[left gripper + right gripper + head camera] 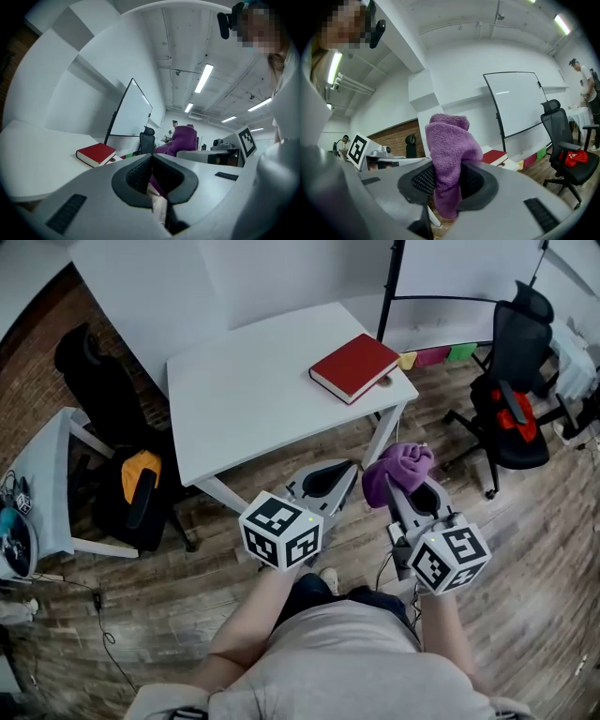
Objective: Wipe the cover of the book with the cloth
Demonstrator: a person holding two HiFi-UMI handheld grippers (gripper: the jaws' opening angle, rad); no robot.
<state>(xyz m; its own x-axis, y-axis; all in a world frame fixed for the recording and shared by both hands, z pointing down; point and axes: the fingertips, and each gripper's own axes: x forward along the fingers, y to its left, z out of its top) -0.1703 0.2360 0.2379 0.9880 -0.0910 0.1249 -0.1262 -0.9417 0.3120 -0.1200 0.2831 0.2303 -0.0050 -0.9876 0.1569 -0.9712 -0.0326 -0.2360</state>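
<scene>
bright ceiling strips — fisheye edges

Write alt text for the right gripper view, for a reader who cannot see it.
The right gripper is shut on a purple cloth that stands up between its jaws. Behind it are a red book, a whiteboard and a black office chair.

Fluffy terry cloth (450,145), matt book (354,367)
</scene>
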